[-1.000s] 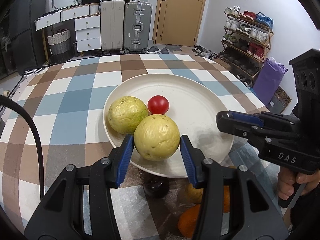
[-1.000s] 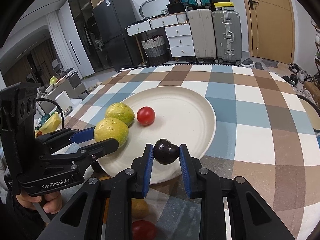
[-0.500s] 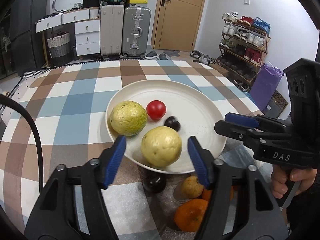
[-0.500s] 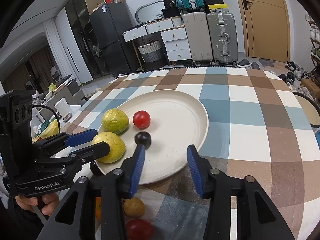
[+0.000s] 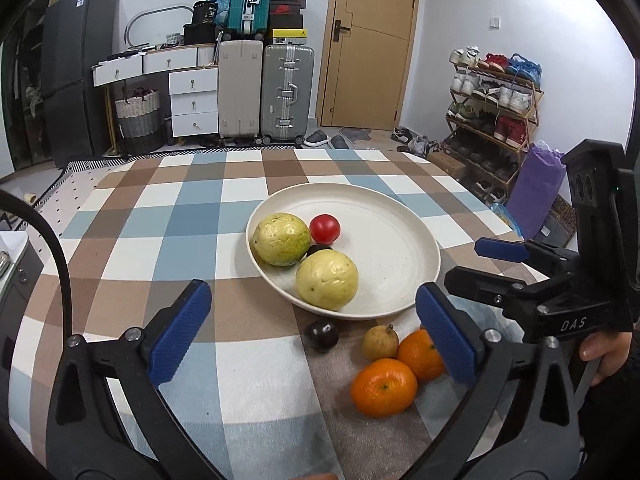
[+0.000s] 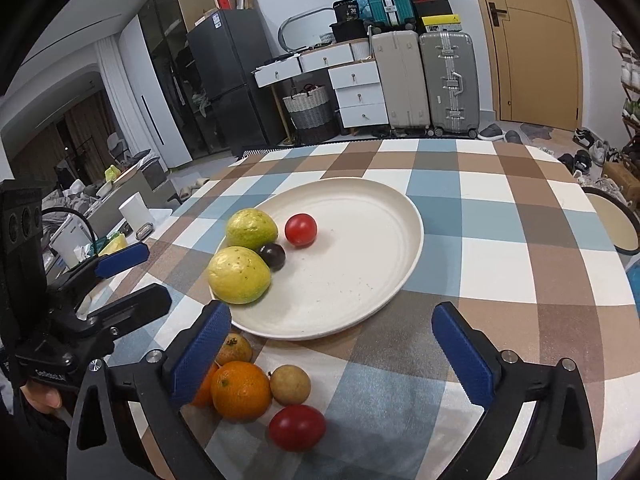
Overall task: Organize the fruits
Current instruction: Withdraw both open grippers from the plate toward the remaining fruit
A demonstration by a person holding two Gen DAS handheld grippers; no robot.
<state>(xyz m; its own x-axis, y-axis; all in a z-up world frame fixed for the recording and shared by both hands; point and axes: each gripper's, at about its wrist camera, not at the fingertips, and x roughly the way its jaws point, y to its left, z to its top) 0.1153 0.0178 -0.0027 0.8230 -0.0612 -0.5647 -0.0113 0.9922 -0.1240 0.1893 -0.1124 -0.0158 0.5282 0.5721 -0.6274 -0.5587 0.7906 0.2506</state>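
Observation:
A white plate holds two yellow-green guavas, a red tomato and a dark plum. On the cloth in front of the plate lie another dark plum, two oranges, a small brown fruit and a red tomato. My left gripper is open and empty, behind the plate's near rim. My right gripper is open and empty too, above the cloth near the loose fruit.
The round table has a checked cloth. Its right edge drops toward a shoe rack and a purple bag. A round stool stands right of the table. Clutter and a white cup lie off the left side.
Both grippers have opened wide and pulled back from the plate. The left let go of a guava, the right let go of a dark plum; both fruits now rest on the plate.

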